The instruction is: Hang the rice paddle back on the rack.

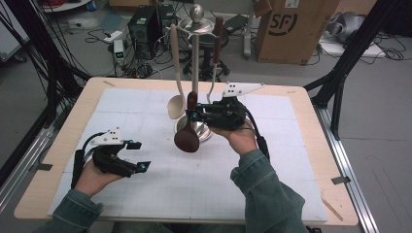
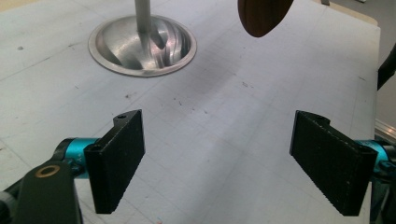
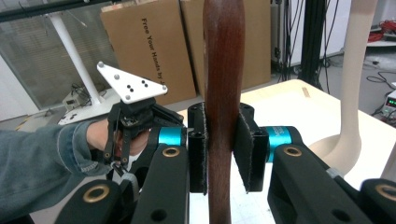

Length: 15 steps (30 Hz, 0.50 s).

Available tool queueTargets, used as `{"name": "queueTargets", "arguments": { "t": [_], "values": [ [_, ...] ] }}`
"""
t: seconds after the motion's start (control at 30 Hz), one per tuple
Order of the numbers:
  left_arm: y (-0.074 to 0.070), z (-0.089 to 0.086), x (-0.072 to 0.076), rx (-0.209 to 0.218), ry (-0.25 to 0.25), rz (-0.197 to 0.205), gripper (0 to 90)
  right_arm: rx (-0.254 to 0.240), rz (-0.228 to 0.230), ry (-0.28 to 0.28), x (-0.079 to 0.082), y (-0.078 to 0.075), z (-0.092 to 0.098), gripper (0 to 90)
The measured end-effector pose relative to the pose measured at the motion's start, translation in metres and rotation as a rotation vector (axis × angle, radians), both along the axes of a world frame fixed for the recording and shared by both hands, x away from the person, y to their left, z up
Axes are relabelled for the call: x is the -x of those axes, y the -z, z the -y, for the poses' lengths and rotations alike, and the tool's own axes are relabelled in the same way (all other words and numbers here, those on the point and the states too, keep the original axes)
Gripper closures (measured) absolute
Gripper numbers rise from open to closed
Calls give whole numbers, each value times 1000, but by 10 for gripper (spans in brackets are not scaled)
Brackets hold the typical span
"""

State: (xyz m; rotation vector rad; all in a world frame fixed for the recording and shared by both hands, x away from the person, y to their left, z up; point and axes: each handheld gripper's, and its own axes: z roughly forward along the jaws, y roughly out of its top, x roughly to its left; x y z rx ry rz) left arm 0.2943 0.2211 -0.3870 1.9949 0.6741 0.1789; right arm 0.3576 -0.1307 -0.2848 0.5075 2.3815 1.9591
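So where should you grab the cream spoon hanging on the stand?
Probably on the long thin handle of the cream spoon, midway up, coming in level from the front. It hangs upright from the stand, so tool pads can close across the handle; the rounded bowl low down looks harder to pinch.

Even, diffuse overhead lighting; shadows faint on the white gridded table mat (image 1: 145, 104). Mild glare on the polished steel stand base (image 2: 140, 46). The dark wooden spoon handle (image 3: 224, 93) is soft, close to the lens.
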Motion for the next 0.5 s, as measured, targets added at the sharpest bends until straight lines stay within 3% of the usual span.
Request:
{"name": "queueTargets", "arguments": {
  "t": [0.5],
  "values": [
    [1,-1,-3,-9,-6,-8,182,11,24,-12,-13,-24,-8,763]
  ]
}}
